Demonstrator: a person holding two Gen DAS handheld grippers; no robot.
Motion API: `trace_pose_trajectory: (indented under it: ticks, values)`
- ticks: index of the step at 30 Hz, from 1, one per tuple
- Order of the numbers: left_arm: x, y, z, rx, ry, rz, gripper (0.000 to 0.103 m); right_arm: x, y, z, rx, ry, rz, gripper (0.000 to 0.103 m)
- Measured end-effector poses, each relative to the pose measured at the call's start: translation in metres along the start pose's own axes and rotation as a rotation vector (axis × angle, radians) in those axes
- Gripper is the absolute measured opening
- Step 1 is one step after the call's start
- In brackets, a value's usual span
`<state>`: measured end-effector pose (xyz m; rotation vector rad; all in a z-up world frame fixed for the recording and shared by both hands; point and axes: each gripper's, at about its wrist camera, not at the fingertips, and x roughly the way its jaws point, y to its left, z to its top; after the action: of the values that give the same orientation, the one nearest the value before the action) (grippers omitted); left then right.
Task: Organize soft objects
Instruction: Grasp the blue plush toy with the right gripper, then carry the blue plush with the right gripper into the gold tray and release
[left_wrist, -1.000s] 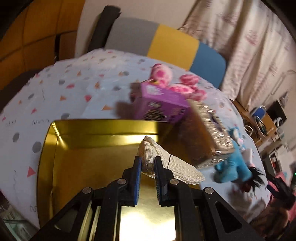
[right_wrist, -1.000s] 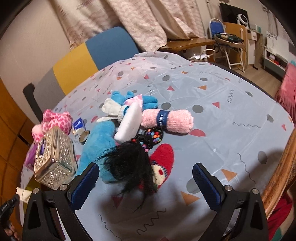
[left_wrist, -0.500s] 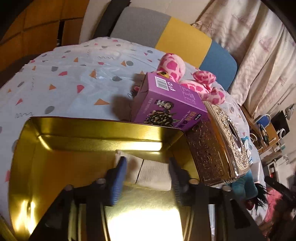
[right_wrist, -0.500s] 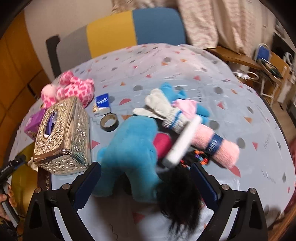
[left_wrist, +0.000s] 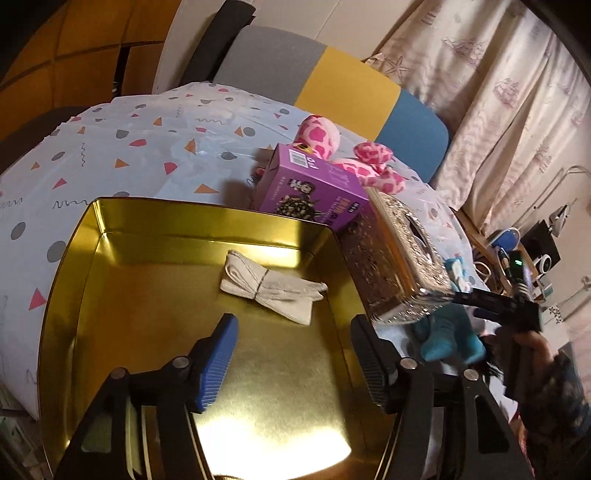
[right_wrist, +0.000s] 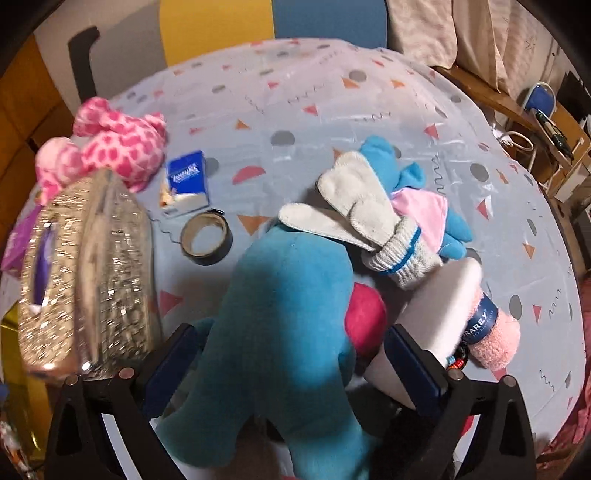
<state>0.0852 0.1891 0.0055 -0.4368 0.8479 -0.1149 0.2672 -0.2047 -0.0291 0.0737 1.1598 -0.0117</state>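
A folded beige cloth (left_wrist: 271, 291) lies inside the gold tin tray (left_wrist: 74, 295). My left gripper (left_wrist: 295, 354) is open and empty, just above the tray and short of the cloth. My right gripper (right_wrist: 291, 358) is open, its fingers on either side of a blue plush toy (right_wrist: 280, 325). A grey-white glove (right_wrist: 365, 218), a pink rolled towel (right_wrist: 495, 339), a white soft piece (right_wrist: 439, 299) and a red soft item (right_wrist: 364, 314) lie around the plush. A pink spotted plush (right_wrist: 118, 144) sits at the far left.
A silver ornate tissue box (right_wrist: 85, 269) stands between tray and plush; it also shows in the left wrist view (left_wrist: 399, 258). A purple carton (left_wrist: 314, 188) stands behind the tray. A tape roll (right_wrist: 205, 240) and a blue tissue pack (right_wrist: 184, 181) lie on the patterned tablecloth.
My left gripper opened and let go of the beige cloth, which now lies in the tray, then drew back. My right gripper moved in over the blue plush.
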Motion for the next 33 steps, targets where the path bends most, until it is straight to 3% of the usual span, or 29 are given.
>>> trace_pose_trajectory:
  ticks: [4, 6, 11, 25, 33]
  values:
    - [-0.012, -0.003, -0.006, 0.016, -0.010, 0.002, 0.067, 0.022, 0.007, -0.001, -0.019, 0.075, -0.026, 0.101]
    - [-0.019, -0.002, -0.009, 0.023, -0.019, 0.018, 0.067, 0.029, 0.008, -0.005, -0.015, 0.098, 0.007, 0.093]
    - [-0.035, 0.005, -0.017, 0.047, -0.048, 0.071, 0.067, 0.016, 0.011, -0.010, -0.043, 0.039, -0.001, 0.080]
    - [-0.044, 0.000, -0.041, 0.075, -0.060, 0.217, 0.077, -0.073, 0.019, -0.040, -0.120, -0.207, -0.027, 0.079]
    - [-0.045, -0.004, -0.048, 0.085, -0.064, 0.273, 0.080, -0.135, 0.016, -0.062, -0.109, -0.338, 0.033, 0.079]
